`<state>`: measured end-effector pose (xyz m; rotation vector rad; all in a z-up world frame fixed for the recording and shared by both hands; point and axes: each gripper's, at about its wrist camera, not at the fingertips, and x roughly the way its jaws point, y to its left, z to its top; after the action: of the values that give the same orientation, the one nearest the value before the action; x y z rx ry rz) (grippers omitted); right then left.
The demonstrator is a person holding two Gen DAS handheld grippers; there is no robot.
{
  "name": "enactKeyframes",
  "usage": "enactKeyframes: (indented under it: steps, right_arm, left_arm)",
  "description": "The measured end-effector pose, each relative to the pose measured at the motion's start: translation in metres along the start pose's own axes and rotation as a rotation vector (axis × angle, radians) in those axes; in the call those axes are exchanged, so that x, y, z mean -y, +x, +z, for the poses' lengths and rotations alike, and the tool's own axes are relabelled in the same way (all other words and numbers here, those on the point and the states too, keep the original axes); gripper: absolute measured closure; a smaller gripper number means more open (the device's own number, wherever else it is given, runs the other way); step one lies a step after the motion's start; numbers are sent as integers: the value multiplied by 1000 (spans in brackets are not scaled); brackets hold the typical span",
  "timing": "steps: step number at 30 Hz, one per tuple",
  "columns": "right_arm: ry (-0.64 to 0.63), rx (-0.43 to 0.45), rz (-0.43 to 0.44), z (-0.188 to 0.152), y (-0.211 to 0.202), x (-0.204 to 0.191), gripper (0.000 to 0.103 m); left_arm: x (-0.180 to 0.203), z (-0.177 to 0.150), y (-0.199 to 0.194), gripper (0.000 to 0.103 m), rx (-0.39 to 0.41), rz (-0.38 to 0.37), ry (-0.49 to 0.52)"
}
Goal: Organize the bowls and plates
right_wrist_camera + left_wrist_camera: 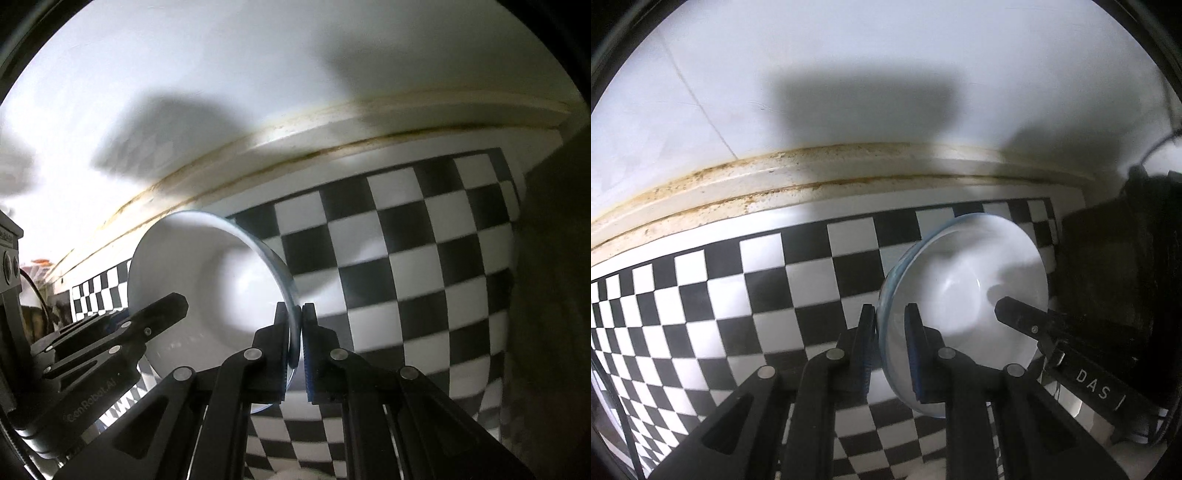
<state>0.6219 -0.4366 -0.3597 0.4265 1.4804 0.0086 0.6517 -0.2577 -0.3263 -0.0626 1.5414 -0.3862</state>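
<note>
1. Fingers of the left gripper [891,317] are clenched on the rim of a white bowl [964,295]: one blue-padded finger lies inside the bowl and the other outside, at the bowl's nine o'clock edge in the left wrist view.
2. Fingers of the right gripper [296,317] grasp the opposite rim of the same bowl [207,288], pinching its thin bluish edge at about four o'clock of the bowl in the right wrist view.
3. Held between both grippers, the bowl is tilted, its opening turned partly toward each camera; whether its base touches the surface below cannot be told.
4. Its inside is plain white and glossy, with a bright highlight near the bottom.
5. Each camera catches the other tool: the right gripper's finger [1019,317] reaches in at four o'clock of the left view, with white letters on its black body, and the left gripper [162,314] enters at eight o'clock of the right view.
6. Under the bowl lies a black-and-white checkered mat [738,295] that covers the tabletop.
7. Beyond the mat, toward twelve o'clock, runs a pale raised ledge [775,177] with brown stains along its seams.
8. Above the ledge stands a white tiled wall [849,55], crossed by blocky dark shadows.
9. A dark bulky object [1115,258], blurred, sits at three o'clock of the left view.
</note>
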Motion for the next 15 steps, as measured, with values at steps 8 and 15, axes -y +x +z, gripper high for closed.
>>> enactKeyframes:
  steps: [8,15]
  right_arm:
    - [-27,44,-10,-50,-31,-25,95]
    - [-39,78,0,-104,-63,-25,94]
  left_arm:
    - [15,-39,-34,89,37,-4,42]
    - [32,-86,-61,89,60,-10,84]
